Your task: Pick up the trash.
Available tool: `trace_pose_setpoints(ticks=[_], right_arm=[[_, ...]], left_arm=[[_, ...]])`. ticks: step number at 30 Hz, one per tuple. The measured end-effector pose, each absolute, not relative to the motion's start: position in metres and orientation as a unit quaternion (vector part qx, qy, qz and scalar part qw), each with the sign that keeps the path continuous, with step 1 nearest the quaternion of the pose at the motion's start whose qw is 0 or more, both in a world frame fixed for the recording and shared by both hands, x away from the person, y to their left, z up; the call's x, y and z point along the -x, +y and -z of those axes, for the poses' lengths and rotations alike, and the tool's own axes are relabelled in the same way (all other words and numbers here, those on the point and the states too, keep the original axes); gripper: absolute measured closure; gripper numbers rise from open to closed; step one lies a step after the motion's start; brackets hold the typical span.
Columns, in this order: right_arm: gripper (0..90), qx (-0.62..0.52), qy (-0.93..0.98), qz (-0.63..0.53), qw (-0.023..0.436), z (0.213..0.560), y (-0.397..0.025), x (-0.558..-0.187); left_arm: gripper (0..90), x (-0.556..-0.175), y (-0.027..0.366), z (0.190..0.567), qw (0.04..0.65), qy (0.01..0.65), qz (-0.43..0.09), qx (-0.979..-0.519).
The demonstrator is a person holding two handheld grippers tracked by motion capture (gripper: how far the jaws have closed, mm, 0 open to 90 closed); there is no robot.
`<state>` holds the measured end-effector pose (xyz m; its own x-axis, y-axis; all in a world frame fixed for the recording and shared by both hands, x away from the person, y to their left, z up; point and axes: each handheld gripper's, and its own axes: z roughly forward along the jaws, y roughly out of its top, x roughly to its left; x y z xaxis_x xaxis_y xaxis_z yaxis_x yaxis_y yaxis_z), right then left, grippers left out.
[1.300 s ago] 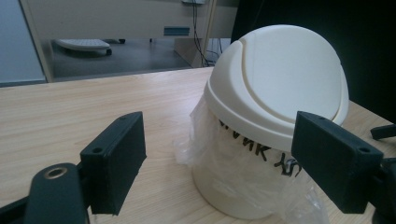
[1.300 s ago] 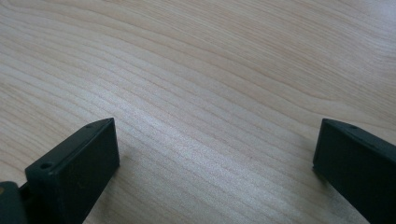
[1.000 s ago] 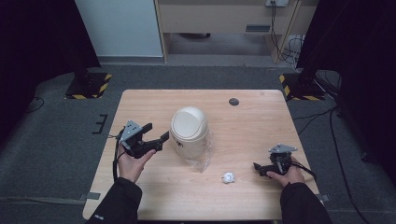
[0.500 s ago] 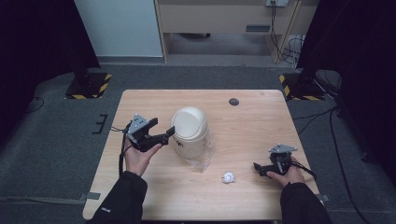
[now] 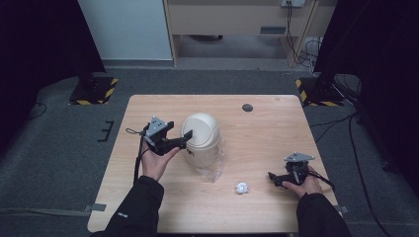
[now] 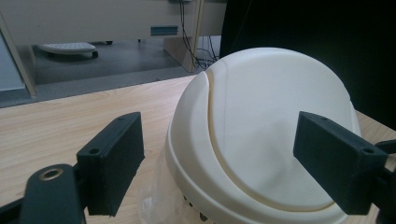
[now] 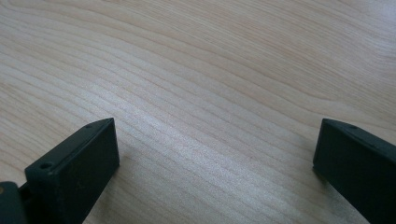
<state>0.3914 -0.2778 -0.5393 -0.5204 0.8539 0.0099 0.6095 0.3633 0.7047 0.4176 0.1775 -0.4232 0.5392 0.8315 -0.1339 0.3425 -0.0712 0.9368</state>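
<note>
Up at the left, the left hand-held gripper [image 5: 184, 138] is raised off the table [image 5: 276, 128], its jaws spread wide and pointing toward the cream domed bin [image 5: 201, 138] just beside them. The left hand [image 5: 157, 160] grips it from below, palm turned up, with the dark-sleeved forearm running back to the table's near edge and a cable hanging down from the gripper. In the left gripper view the two black jaws stand on either side of the bin's rounded swing lid [image 6: 261, 135], the right one overlapping the dome's edge; whether either touches it I cannot tell. Clear plastic film [image 5: 216, 165] spills out from under the bin onto the wood.

Over on the right, the right hand-held gripper [image 5: 273, 178] lies low near the table's near right corner, its jaws also apart and pointing left; the right gripper view has bare wood grain between them. The right hand [image 5: 305, 183] holds it from behind. A small crumpled white wad [image 5: 241, 187] lies between that gripper and the bin, apart from both. A dark round disc [image 5: 247, 107] sits near the far edge.
</note>
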Motion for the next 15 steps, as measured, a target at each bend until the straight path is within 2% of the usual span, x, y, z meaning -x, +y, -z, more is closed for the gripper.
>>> trace_pose_setpoints(ticks=[15], right_arm=[[0.5,-0.454,0.805,-0.335,0.183,0.5393,-0.2778,-0.3914]], left_arm=[[14.3,-0.4225,0.1739,0.4292,0.511,0.418,-0.234,-0.714]])
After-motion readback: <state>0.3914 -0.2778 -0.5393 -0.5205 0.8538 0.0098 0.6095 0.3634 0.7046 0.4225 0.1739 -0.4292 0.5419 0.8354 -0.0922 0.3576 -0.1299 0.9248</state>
